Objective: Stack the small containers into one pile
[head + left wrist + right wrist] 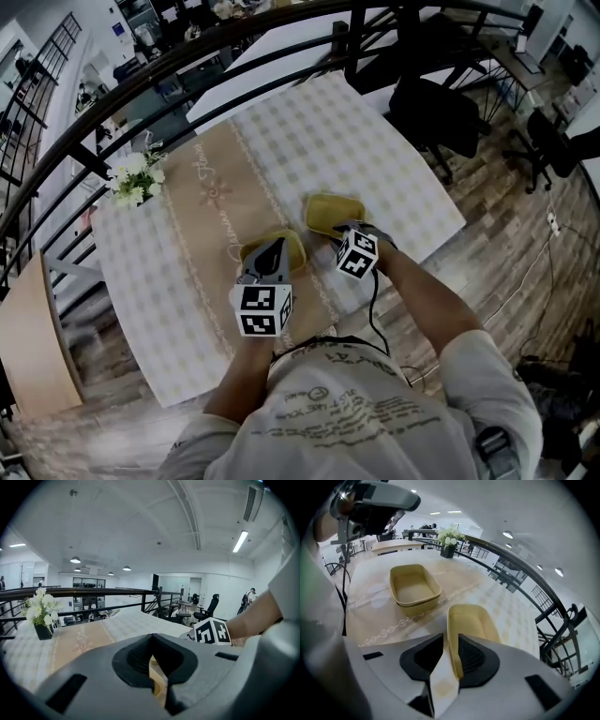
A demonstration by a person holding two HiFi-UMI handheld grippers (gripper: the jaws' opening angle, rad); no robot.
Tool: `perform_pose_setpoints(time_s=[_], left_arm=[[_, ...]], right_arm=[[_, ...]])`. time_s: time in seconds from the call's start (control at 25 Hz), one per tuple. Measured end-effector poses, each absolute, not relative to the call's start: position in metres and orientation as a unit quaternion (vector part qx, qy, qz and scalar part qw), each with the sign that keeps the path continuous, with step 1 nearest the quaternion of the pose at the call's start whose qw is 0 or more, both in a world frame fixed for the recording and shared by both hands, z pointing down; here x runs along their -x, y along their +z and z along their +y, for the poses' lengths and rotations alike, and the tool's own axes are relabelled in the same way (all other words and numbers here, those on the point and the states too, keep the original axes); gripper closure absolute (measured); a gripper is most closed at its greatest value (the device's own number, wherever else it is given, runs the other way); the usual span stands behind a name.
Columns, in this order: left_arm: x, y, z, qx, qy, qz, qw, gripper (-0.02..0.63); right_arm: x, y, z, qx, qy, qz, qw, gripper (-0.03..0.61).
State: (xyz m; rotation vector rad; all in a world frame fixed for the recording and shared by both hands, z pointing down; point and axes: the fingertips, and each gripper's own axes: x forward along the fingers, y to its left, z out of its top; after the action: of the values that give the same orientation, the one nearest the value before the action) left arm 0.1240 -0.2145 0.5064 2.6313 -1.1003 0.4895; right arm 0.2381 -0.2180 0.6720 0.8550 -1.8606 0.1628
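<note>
Checked tablecloth [178, 309] with a tan runner [211, 211] down the middle, on a mezzanine with a black railing. Flowers [131, 178] sit at the far left corner, well out of the way.

The left claw [270, 255] looks pinched on the near rim of the left container [415, 590]; its own view shows a thin yellow wall wedged between the dark pads. Just to the right, the right claw [451, 656] is clamped on the near wall of the right container [471, 620], one pad inside and one outside. The two containers stand near each other but apart, so nothing is stacked yet.

Both are pale yellow, matte, plastic-looking tubs: rounded rectangles with thin walls that taper toward the base (so they should nest).

My take: use the left one as the base and just steady it, since the cloth could slide or bunch. Lift the right one level, because a one-sided rim grip will want to droop. Line up the long sides, then lower it straight in without forcing.
</note>
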Motion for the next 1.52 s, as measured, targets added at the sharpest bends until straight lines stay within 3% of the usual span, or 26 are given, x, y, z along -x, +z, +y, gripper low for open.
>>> perform_pose_setpoints(time_s=[0.2, 0.36, 0.48, 0.88, 1.52], left_arm=[[-0.114, 0.504, -0.216, -0.898, 0.164, -0.388, 0.128, 0.611], [-0.107, 0.504, -0.217, -0.895, 0.162, -0.395, 0.128, 0.611], [-0.103, 0.503, -0.217, -0.894, 0.158, -0.397, 0.134, 0.611], [-0.095, 0.503, -0.227, -0.886, 0.148, -0.419, 0.133, 0.611], [-0.01, 0.5, -0.213, -0.85, 0.136, -0.49, 0.139, 0.611]], right_arm=[[-0.241, 0.689, -0.218, -0.349, 0.074, -0.756, 0.549, 0.486], [-0.242, 0.699, -0.219, -0.348, 0.074, -0.75, 0.557, 0.549], [-0.242, 0.697, -0.221, -0.349, 0.06, -0.749, 0.56, 0.558], [-0.248, 0.66, -0.239, -0.378, 0.025, -0.769, 0.514, 0.561], [-0.121, 0.574, -0.231, -0.278, -0.119, -0.832, 0.465, 0.561]])
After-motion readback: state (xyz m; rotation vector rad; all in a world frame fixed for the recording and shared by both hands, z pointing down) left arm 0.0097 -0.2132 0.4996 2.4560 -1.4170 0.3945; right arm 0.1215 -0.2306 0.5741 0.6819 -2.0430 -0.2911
